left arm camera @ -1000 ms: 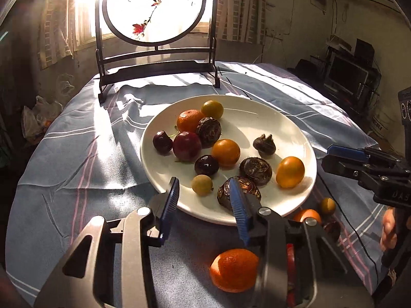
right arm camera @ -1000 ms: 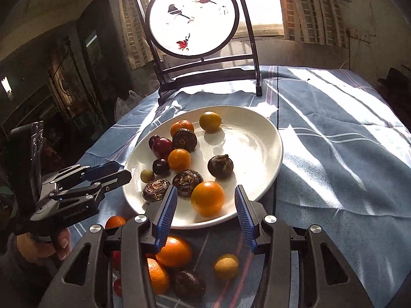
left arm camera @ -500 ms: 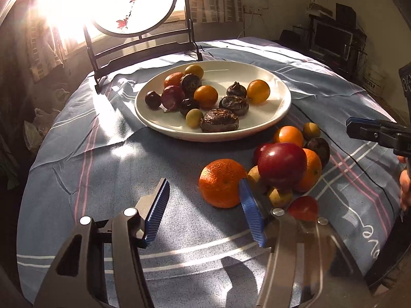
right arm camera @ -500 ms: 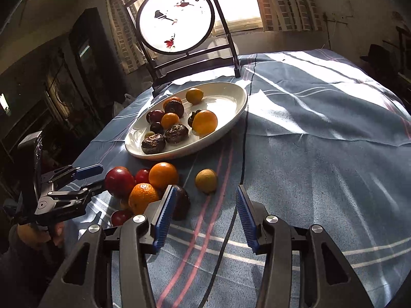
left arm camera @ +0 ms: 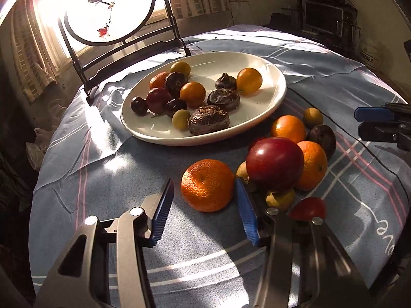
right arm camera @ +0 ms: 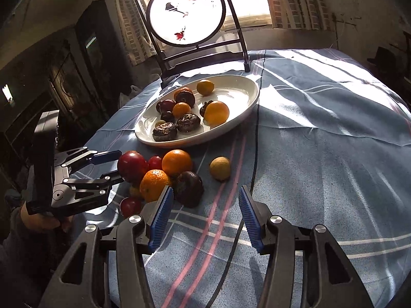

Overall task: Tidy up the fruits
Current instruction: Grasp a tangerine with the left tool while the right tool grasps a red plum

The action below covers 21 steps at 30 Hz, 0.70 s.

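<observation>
A white plate (left arm camera: 272,97) (right arm camera: 246,107) holds several small fruits and dark water chestnuts. A pile of loose fruit lies on the blue cloth in front of it: a mandarin (left arm camera: 207,184), a big red apple (left arm camera: 274,163) (right arm camera: 132,166), oranges (right arm camera: 177,161), a dark plum (right arm camera: 189,188) and a small yellow fruit (right arm camera: 220,168). My left gripper (left arm camera: 204,210) is open, its jaws straddling the near side of the mandarin without touching. My right gripper (right arm camera: 204,215) is open and empty over the cloth, just right of the plum. The left gripper also shows in the right wrist view (right arm camera: 110,164).
A round painted screen on a dark stand (left arm camera: 110,12) (right arm camera: 187,15) stands behind the plate at the table's far edge. A thin black cable (right arm camera: 257,138) runs across the cloth. Dark furniture surrounds the table.
Both grippers pulled back from the plate towards the near side of the table. The left one has come closer to the mandarin. Both stayed open.
</observation>
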### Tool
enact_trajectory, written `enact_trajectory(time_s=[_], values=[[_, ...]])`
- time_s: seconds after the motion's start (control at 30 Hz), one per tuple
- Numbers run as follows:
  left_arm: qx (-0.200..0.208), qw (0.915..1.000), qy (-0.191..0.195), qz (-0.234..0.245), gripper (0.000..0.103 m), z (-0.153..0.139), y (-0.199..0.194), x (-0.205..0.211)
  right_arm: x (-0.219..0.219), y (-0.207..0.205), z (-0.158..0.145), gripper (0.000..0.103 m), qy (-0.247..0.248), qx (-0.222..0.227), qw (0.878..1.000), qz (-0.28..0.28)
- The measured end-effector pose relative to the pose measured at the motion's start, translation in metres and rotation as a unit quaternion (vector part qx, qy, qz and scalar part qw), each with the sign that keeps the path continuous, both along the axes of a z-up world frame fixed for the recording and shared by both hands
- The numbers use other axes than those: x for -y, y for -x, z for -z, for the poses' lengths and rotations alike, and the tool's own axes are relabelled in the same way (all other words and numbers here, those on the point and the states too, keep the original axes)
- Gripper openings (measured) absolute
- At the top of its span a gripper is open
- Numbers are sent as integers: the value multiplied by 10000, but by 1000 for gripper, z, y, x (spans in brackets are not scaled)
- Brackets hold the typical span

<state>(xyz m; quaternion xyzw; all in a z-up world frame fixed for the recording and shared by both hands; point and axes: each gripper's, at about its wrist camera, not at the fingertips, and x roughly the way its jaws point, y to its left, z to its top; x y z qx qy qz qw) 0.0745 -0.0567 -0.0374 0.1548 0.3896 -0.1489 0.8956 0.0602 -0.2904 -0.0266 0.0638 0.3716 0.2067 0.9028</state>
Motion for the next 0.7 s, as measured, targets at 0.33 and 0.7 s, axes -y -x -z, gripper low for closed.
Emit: enact_trajectory(time_s=[0.33, 0.7], values=[[89, 9981, 601, -132, 39, -6, 8, -19, -56, 14, -16, 53, 664, 399, 9945, -708], [-101, 9993, 334, -121, 39, -1, 16, -21, -128, -16, -11, 59, 1358, 443, 9818, -1250]])
